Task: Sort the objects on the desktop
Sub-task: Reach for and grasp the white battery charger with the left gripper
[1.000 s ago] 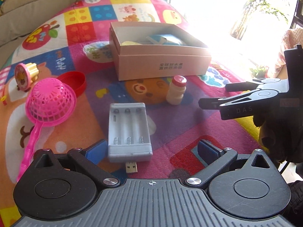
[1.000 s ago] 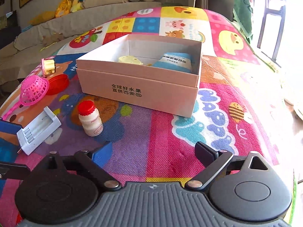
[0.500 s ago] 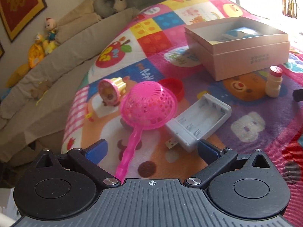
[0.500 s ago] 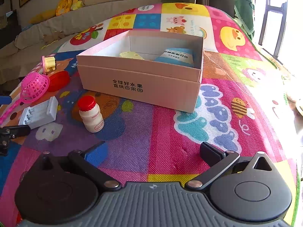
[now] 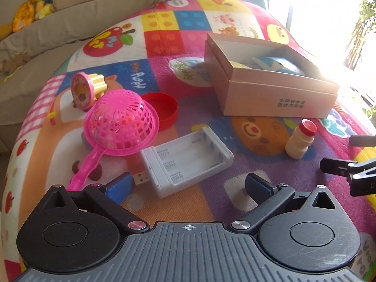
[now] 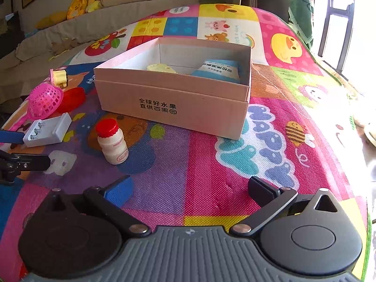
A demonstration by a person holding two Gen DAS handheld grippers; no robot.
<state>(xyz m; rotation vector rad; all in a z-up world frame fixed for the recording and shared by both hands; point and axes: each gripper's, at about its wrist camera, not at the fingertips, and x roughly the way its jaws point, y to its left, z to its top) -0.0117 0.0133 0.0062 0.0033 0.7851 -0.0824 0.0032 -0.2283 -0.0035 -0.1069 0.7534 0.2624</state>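
Lying on a bright cartoon-patterned play mat (image 5: pixel 164 37), a grey battery charger (image 5: pixel 188 157) sits just ahead of the left gripper (image 5: pixel 188 185), its USB plug nearly touching the left blue pad. Its jaws stand wide open and hold nothing. A pink plastic strainer (image 5: pixel 119 122) lies upside down beside the charger, with a red lid (image 5: pixel 164 108) and a small pink and yellow toy (image 5: pixel 85 89) behind it. A small white bottle with a red cap (image 6: pixel 112 141) stands upright between the charger and the open cardboard box (image 6: pixel 174 103), which holds a pale yellow item (image 6: pixel 162 68) and a blue and white packet (image 6: pixel 218 70). The right gripper (image 6: pixel 190 190) hovers over bare mat, to the right of the bottle; its jaws have just finished opening wide, with nothing between them.
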